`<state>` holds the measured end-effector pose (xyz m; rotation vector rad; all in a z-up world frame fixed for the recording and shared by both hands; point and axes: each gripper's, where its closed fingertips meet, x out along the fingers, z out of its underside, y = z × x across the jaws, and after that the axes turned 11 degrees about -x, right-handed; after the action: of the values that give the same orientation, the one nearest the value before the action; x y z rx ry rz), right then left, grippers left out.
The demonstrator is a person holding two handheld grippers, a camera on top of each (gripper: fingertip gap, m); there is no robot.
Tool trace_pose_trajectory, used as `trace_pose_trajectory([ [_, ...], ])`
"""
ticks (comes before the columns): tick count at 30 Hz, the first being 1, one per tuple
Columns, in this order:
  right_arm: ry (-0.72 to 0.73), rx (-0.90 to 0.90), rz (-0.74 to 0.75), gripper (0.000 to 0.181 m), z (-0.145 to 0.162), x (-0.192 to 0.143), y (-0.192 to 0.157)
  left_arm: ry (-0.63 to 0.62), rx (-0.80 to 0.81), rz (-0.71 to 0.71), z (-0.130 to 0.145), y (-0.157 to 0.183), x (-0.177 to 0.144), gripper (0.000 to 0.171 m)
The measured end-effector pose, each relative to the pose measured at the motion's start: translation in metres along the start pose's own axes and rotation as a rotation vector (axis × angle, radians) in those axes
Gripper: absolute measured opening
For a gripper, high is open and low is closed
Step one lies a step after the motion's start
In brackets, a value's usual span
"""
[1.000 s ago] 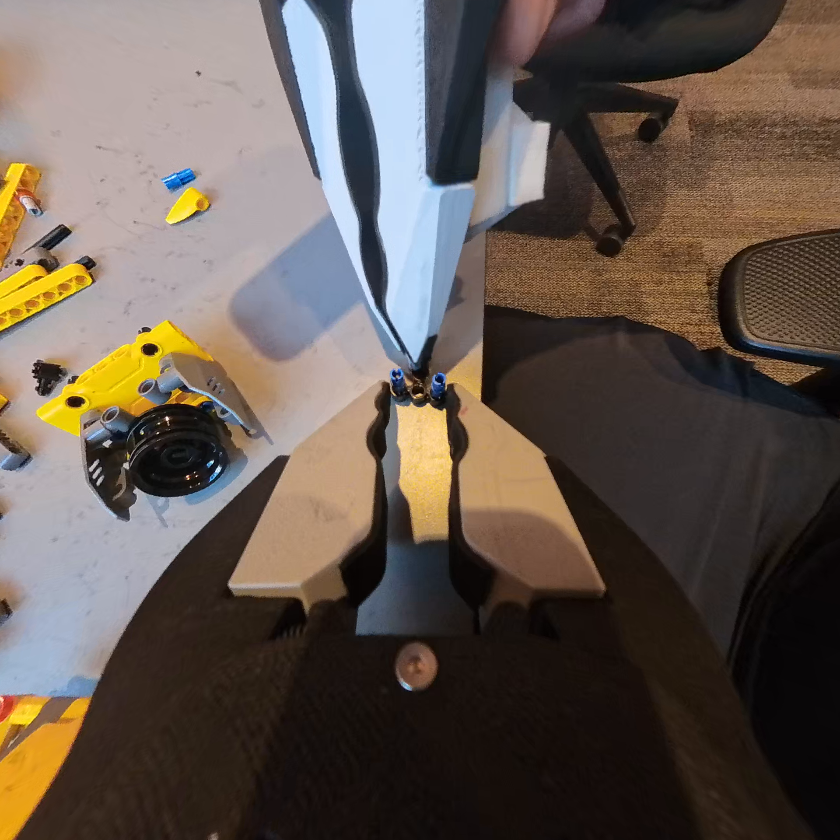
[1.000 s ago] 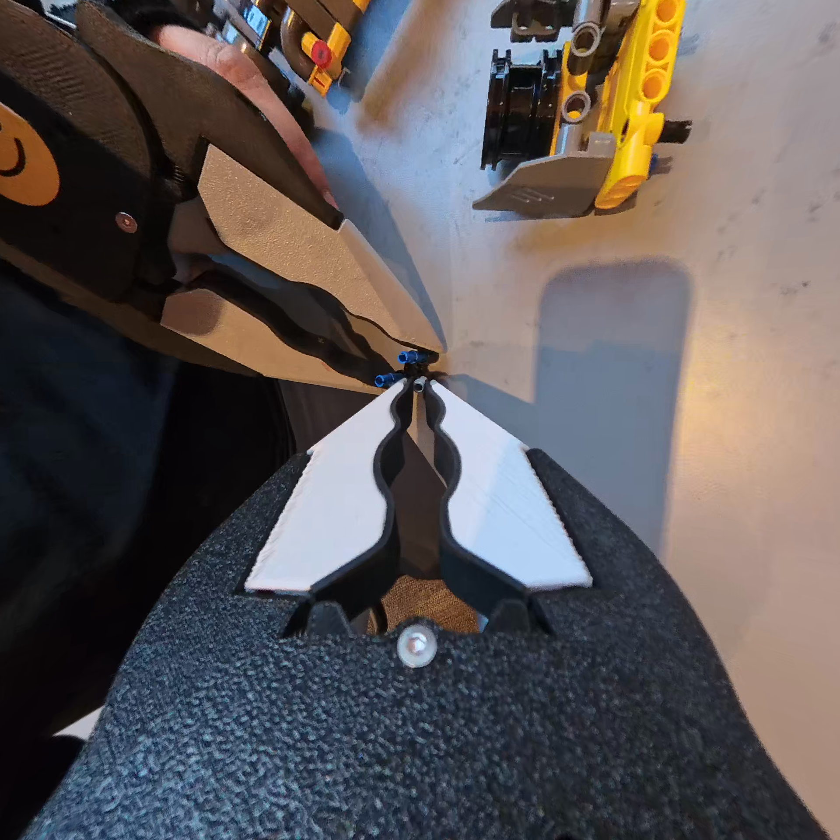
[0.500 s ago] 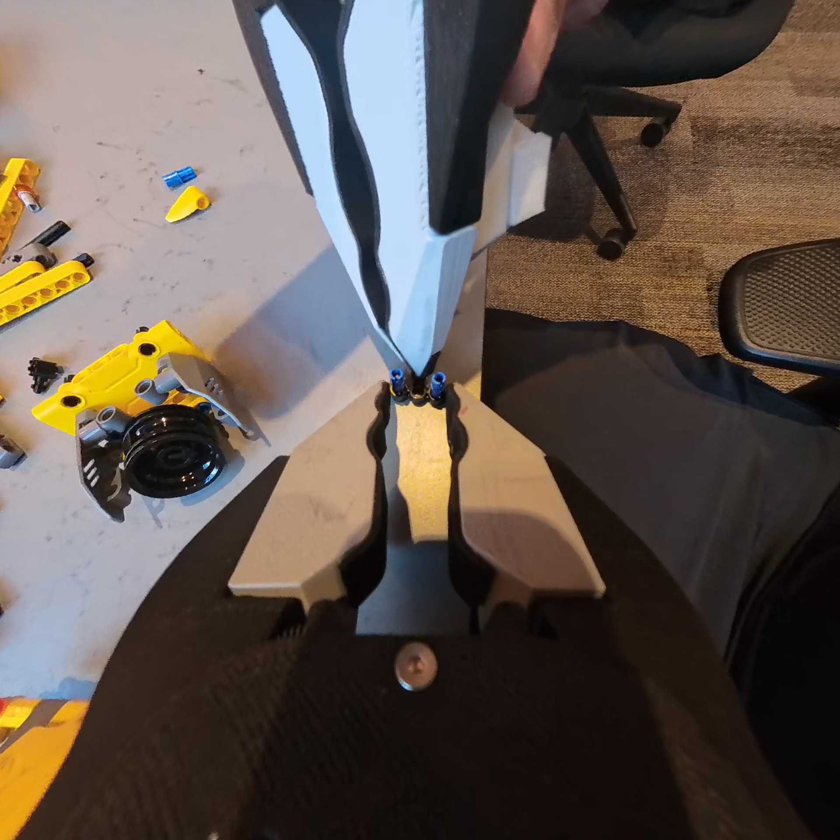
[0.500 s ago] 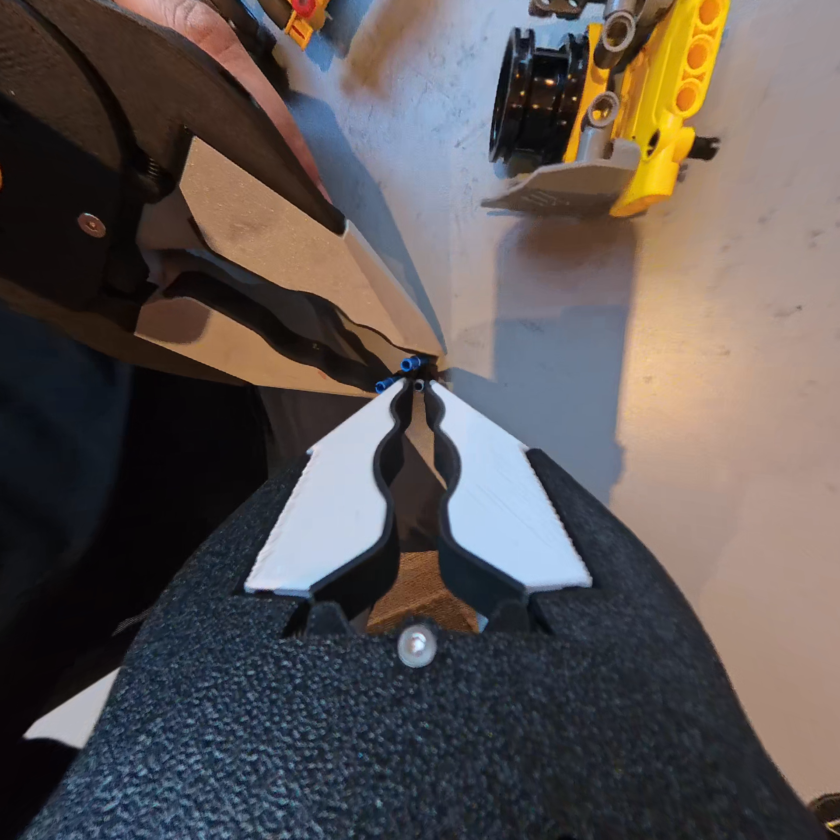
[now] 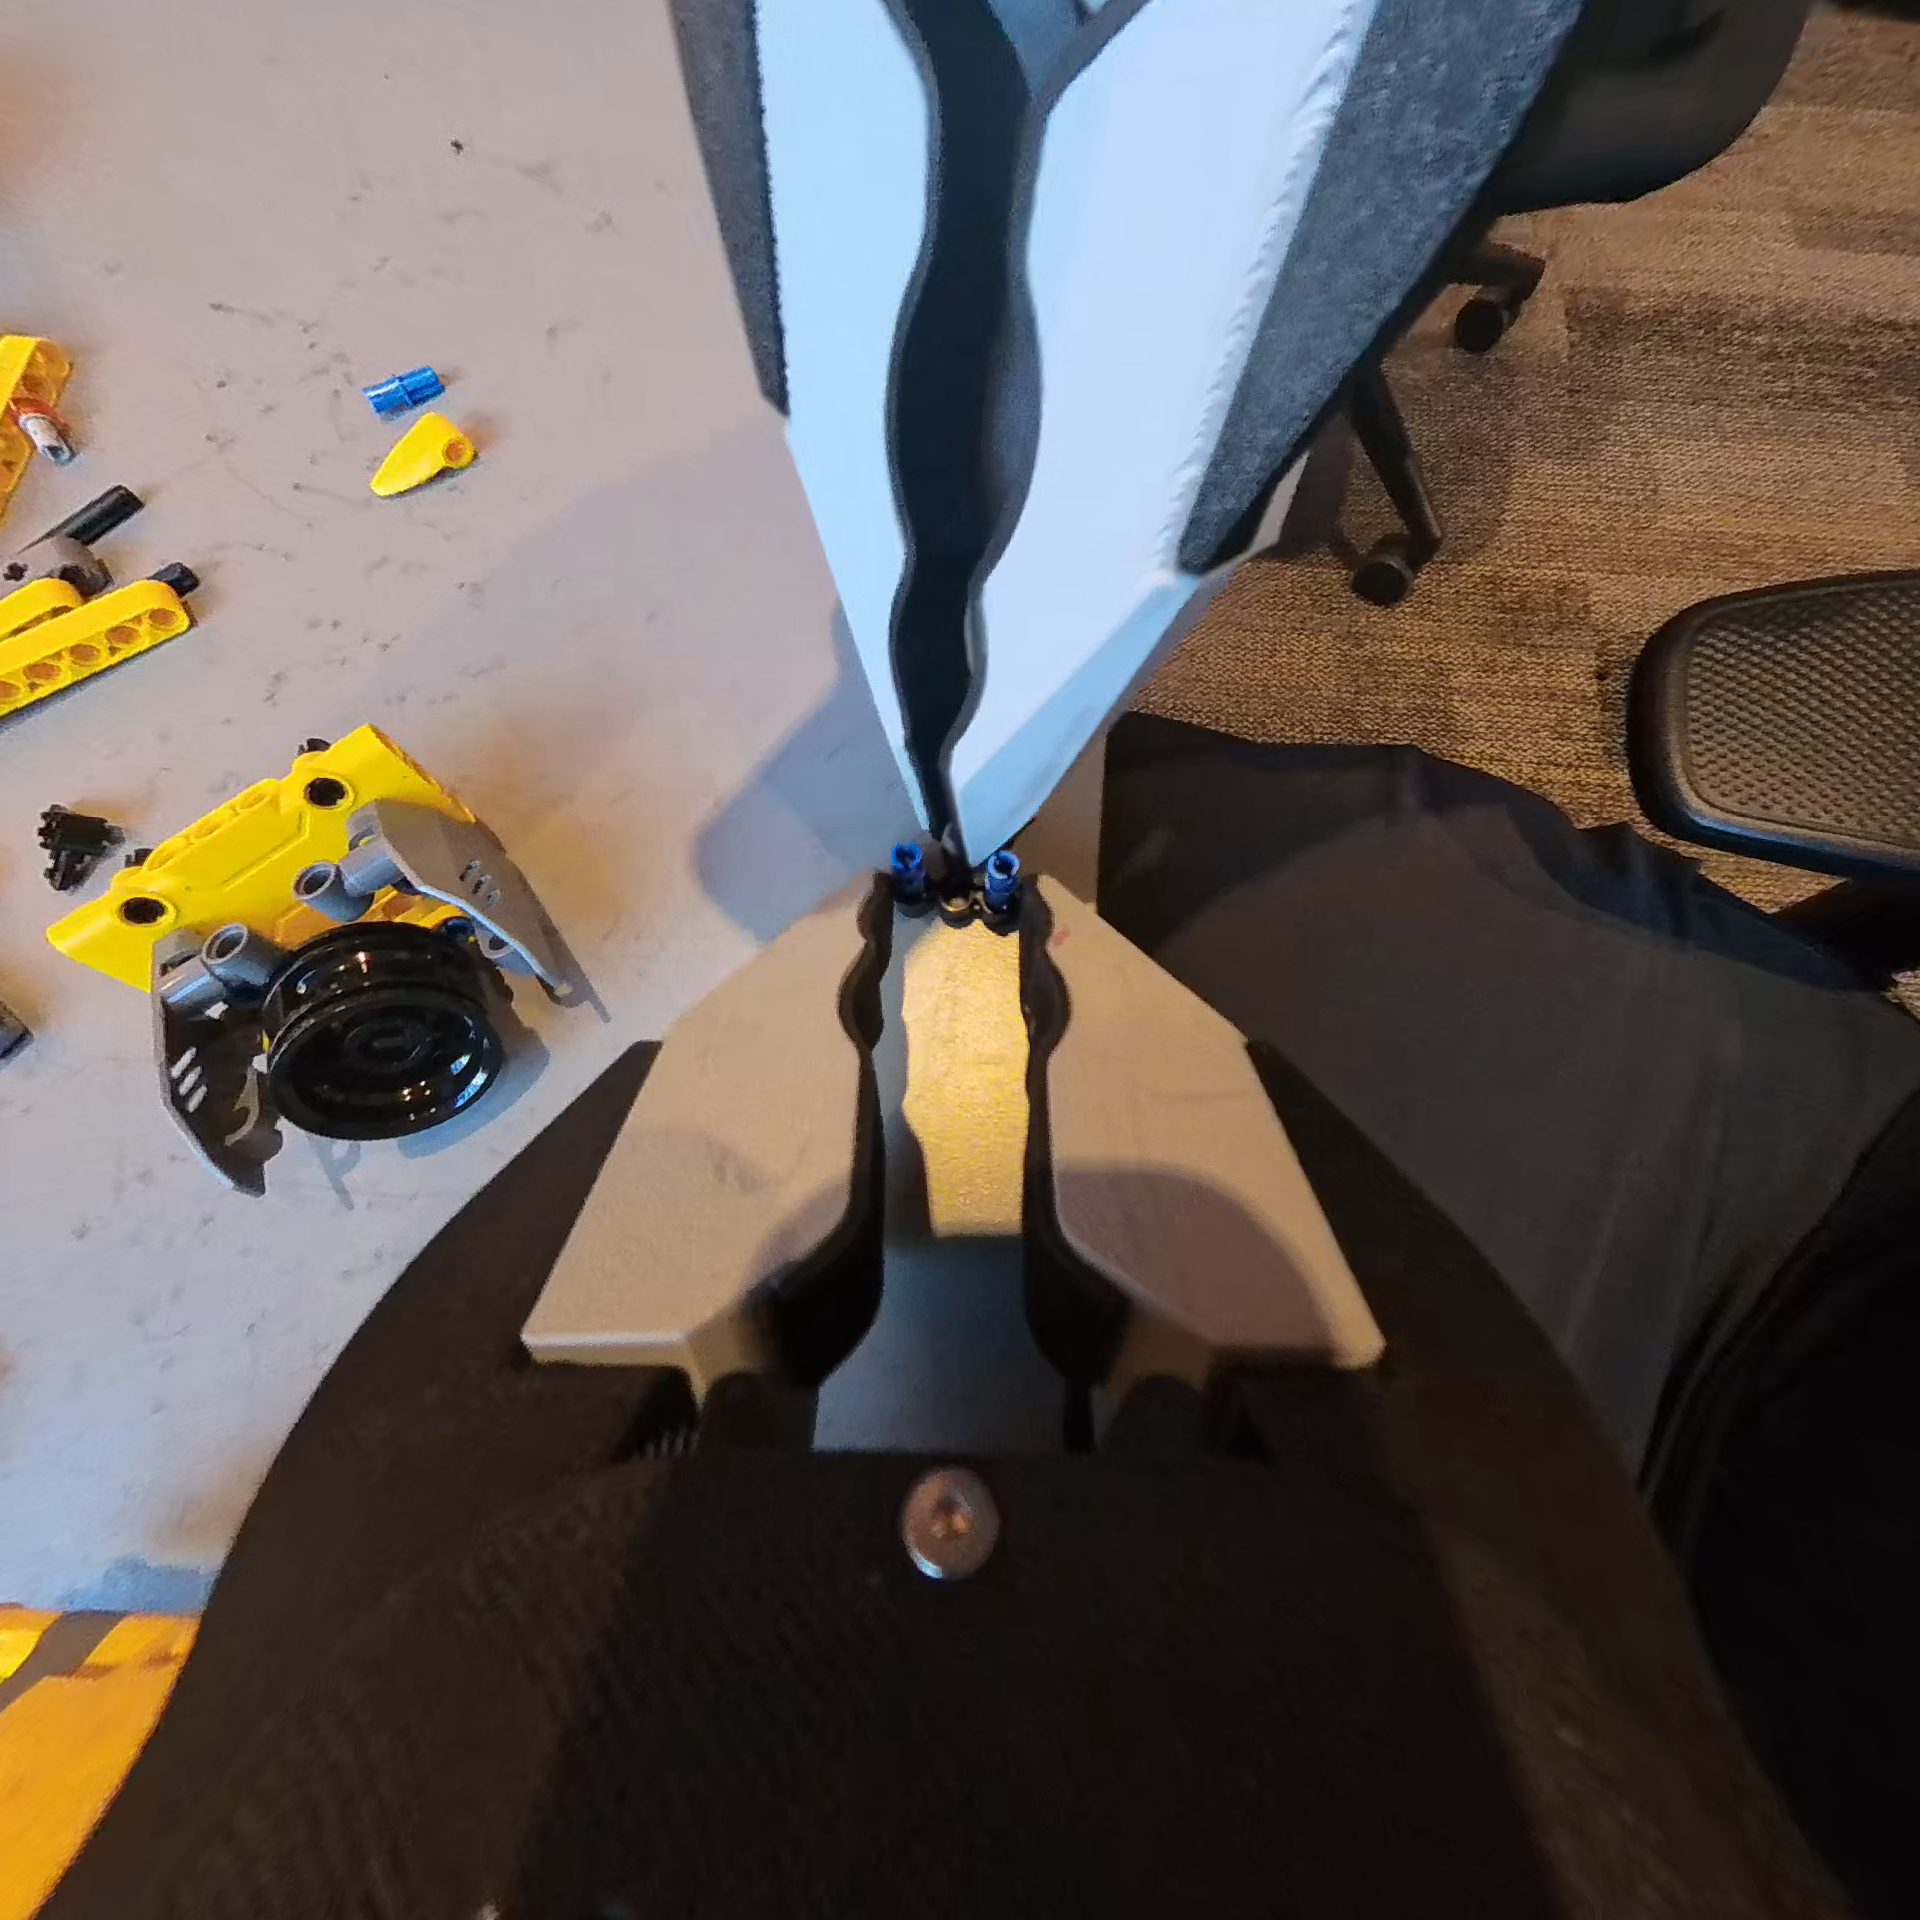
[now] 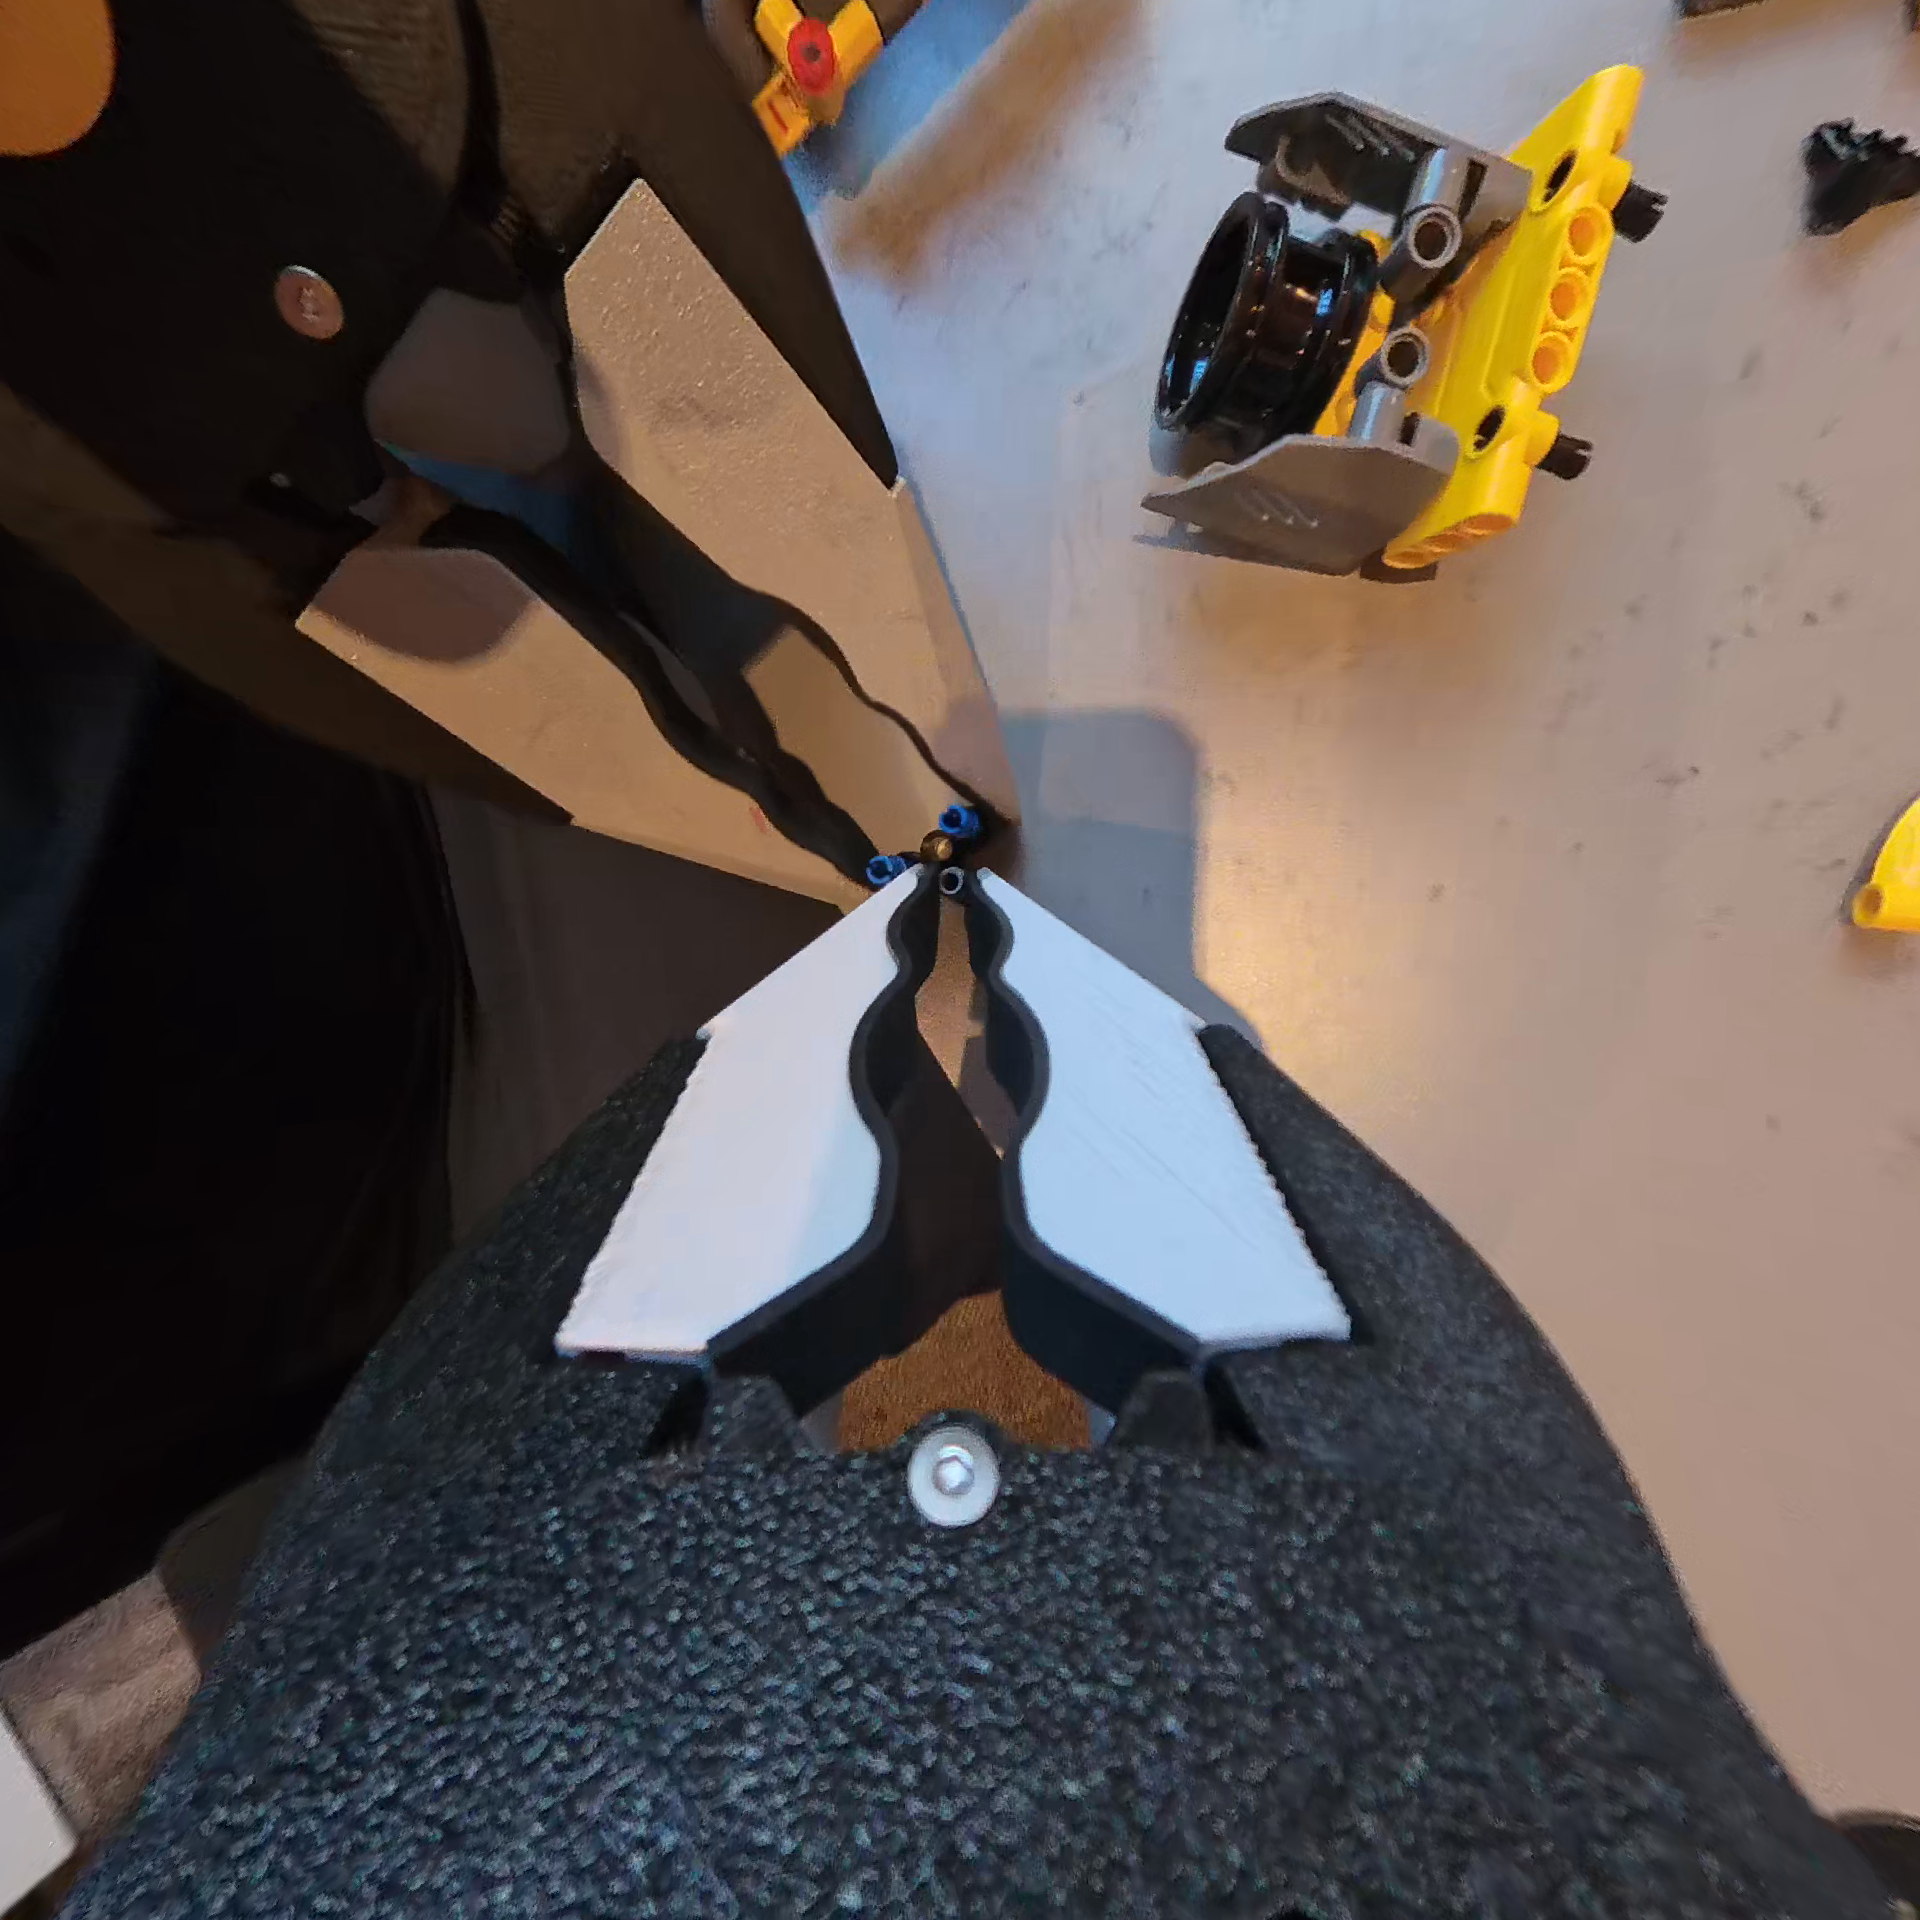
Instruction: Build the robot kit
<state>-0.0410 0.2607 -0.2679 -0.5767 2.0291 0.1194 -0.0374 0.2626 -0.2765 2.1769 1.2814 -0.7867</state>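
The left gripper, with grey fingers, is nearly closed at its tips and pinches a small black connector that carries two blue pins — one at each end, both pointing away from the camera. The right gripper, with white fingers, is drawn almost together too, its tips clamped on a small grey pin whose open end faces the camera. In the right wrist view that pin sits just beside the connector, close to a brownish hole between the blue pins; whether it actually touches cannot be told. The two grippers meet tip to tip over the near edge of the light grey table, with a dark trouser leg below. Well off to the side on the table lies a yellow and grey brick assembly with a black wheel. Farther back lie a loose blue pin, a small yellow wedge piece and a yellow holed beam. An office chair base stands on the carpet beyond the table — part of a mesh chair shows at the right.
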Motion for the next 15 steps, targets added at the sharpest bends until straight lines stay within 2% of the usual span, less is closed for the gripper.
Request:
trace_pose_trajectory([
  [1,0.027,0.001,0.007,0.004,0.0000,-0.0002,0.0003,0.000,-0.003,0.002,0.0000,-0.0002,0.0000,0.022],
  [9,0.187,-0.003,0.052,0.004,-0.0031,0.0002,0.0038,-0.001,-0.031,0.000,-0.0003,-0.0032,0.0002,0.022],
  [15,0.139,-0.104,0.111,0.004,-0.0018,0.0003,0.0034,-0.001,-0.031,0.000,-0.0004,-0.0031,0.0004,0.022],
])
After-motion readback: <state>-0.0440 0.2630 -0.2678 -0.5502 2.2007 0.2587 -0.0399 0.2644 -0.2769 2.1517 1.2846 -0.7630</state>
